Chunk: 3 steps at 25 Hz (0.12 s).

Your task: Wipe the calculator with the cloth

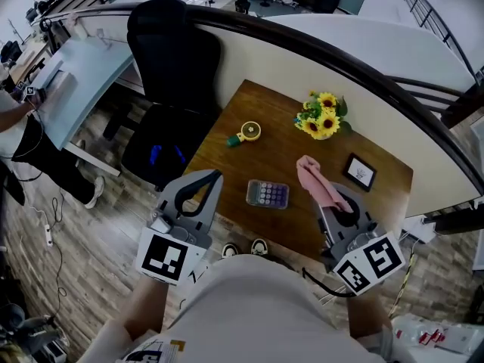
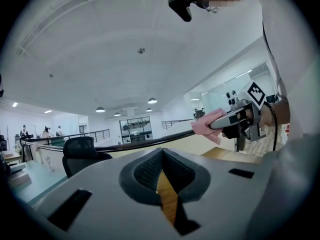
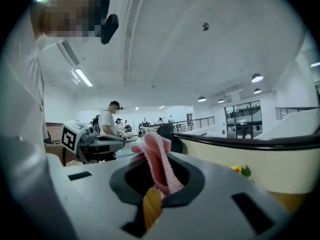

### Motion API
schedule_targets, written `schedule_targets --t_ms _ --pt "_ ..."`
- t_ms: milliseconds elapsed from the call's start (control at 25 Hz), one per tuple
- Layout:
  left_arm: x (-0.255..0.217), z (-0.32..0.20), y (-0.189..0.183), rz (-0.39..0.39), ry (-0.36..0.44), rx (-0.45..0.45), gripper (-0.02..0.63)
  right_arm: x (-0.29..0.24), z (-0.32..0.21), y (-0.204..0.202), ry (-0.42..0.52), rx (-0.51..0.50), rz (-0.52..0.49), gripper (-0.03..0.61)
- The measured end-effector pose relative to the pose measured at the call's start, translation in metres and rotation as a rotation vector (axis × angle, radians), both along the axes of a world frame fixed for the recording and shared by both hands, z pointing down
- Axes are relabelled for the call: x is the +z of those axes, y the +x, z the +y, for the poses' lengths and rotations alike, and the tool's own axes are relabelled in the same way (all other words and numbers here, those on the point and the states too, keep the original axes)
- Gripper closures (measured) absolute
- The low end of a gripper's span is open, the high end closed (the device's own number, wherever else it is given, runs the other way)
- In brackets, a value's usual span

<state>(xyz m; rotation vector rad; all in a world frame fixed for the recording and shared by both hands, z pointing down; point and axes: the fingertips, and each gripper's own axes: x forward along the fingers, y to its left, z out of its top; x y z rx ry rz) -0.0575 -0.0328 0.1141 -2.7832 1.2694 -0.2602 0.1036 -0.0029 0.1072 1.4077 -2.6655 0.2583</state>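
Calculator [image 1: 267, 194] lies flat near the front edge of the wooden worktop [image 1: 280, 153], nothing touching it. Right claw [image 1: 329, 206], just right of the calculator, is clamped on the pink cloth [image 1: 318, 180], which sticks out past its tips. Left claw [image 1: 212, 178], just left of the calculator, has its jaws together with nothing between them. Beyond the calculator is a yellow round item [image 1: 248, 131], maybe a tape measure. Sunflowers [image 1: 324, 116] and a framed picture [image 1: 359, 172] sit beyond-right.

R gripper [image 3: 156, 156] fingers [image 3: 131, 179] pinch pink cloth [image 3: 161, 171]; L gripper [image 3: 112, 143] at left.
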Motion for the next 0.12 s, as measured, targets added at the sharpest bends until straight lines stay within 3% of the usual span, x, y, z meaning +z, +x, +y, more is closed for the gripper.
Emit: schedule_targets --t_ms 120 --pt "-0.0011 0.0003 0.0004 0.001 0.000 0.003 0.611 0.0024 0.0020 0.0025 -0.005 0.007 0.017 0.551"
